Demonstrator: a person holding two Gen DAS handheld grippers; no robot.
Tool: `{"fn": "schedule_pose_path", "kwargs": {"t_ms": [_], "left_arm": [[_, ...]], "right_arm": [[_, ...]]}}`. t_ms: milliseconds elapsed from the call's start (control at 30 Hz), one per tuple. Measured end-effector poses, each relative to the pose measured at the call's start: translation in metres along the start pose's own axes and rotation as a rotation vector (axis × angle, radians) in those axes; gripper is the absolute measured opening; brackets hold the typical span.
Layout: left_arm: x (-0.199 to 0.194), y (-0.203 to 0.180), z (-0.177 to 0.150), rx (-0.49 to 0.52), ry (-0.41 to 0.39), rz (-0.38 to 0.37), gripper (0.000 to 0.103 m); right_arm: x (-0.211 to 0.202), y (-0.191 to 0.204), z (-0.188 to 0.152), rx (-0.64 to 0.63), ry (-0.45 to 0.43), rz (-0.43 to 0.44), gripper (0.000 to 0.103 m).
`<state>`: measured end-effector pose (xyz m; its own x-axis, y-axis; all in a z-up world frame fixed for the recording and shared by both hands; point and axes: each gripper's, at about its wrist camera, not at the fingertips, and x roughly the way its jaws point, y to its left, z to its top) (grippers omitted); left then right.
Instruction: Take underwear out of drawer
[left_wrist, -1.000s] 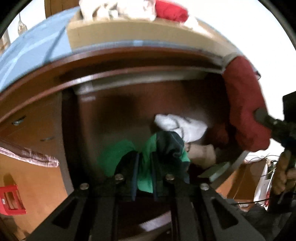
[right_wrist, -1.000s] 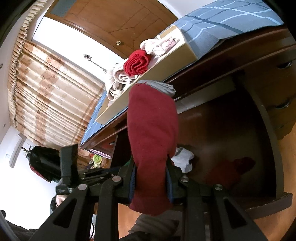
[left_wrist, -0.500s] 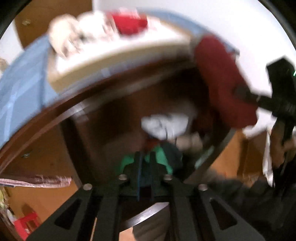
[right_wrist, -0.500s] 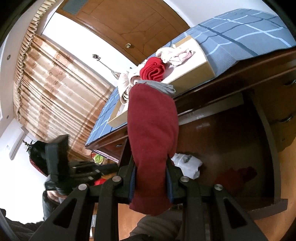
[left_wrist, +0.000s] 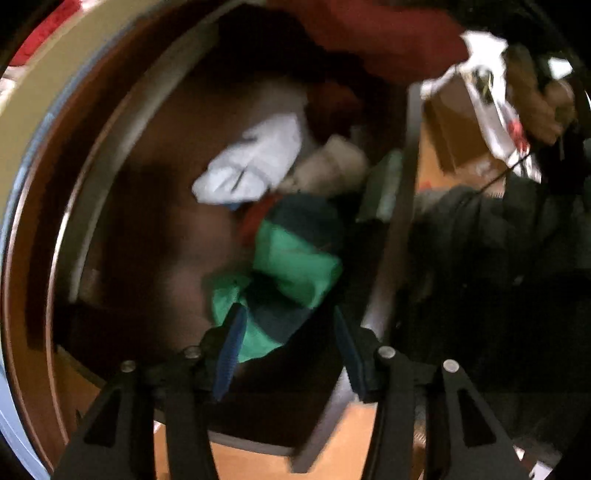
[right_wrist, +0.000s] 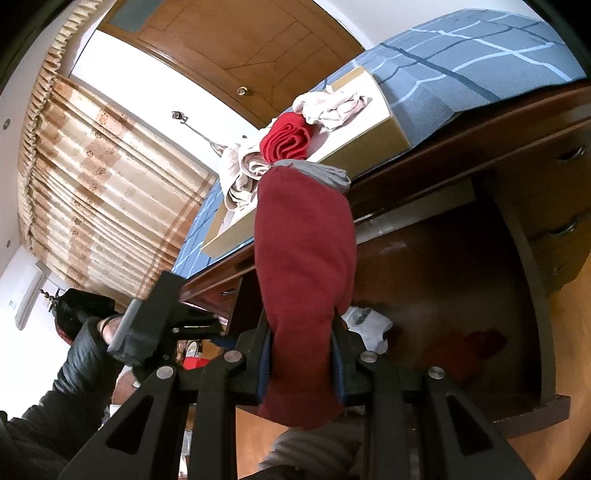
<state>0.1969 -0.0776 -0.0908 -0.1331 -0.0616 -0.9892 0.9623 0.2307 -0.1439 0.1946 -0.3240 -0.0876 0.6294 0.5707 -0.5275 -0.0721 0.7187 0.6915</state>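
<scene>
Left gripper (left_wrist: 286, 339): points down into the open drawer (left_wrist: 122, 206); its jaws have just been opening and now stand apart, with the green and dark underwear (left_wrist: 291, 273) lying loose between and beyond them, pads not pressing on it
What that means: a second ago these jaws were pinched on that green piece; it now looks let go inside the drawer, so this piece is probably not out yet and would need a fresh hold
Right gripper (right_wrist: 301, 363): jaws clamped on dark red underwear (right_wrist: 304, 280), which stands up from them above the drawer front, clear of the drawer, as in the earlier frames
Other contents: a white garment (left_wrist: 255, 162) and a beige one (left_wrist: 332, 166) lie further in, touching each other; a dim red patch (right_wrist: 476, 345) shows on the drawer floor in the right view
Box on bed: a cardboard box (right_wrist: 369, 147) on the blue bedspread (right_wrist: 476, 62) holds a rolled red piece (right_wrist: 286, 138) and pale cloth
Hard to make out: the left view is dark and smeared, so the green cloth's edges are uncertain, as is whether it touches the left pad; the drawer's near corner is hidden behind the red underwear
</scene>
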Motion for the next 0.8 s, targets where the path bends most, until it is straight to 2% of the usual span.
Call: {"fn": "schedule_pose_path", "kwargs": {"t_ms": [67,200,267,333,433,533,667,800], "left_arm": [[0.008,0.012,0.002,0.035,0.044,0.047,0.049],[0.019,0.021,-0.002,0.079,0.096,0.048,0.049],[0.029,0.012,-0.004,0.168,0.125,0.048,0.049],[0.037,-0.004,-0.010,0.301,0.134,0.050,0.049],[0.043,-0.016,-0.012,0.411,0.130,0.074,0.048],[0.040,-0.015,-0.006,0.415,0.069,0.069,0.048],[0.043,-0.020,0.001,0.440,0.048,0.039,0.047],[0.055,-0.001,0.013,0.275,0.118,-0.074,0.050]], "right_arm": [[0.002,0.000,0.000,0.004,0.002,-0.004,0.029],[0.005,0.000,0.002,0.009,0.005,-0.018,0.029],[0.006,-0.001,0.005,0.013,0.004,-0.026,0.029],[0.008,-0.002,0.007,0.018,0.010,-0.031,0.029],[0.013,0.000,0.007,0.018,0.023,-0.032,0.029],[0.016,0.001,0.007,0.020,0.029,-0.031,0.029],[0.016,0.000,0.009,0.023,0.029,-0.036,0.029],[0.017,0.000,0.008,0.025,0.033,-0.037,0.029]]}}
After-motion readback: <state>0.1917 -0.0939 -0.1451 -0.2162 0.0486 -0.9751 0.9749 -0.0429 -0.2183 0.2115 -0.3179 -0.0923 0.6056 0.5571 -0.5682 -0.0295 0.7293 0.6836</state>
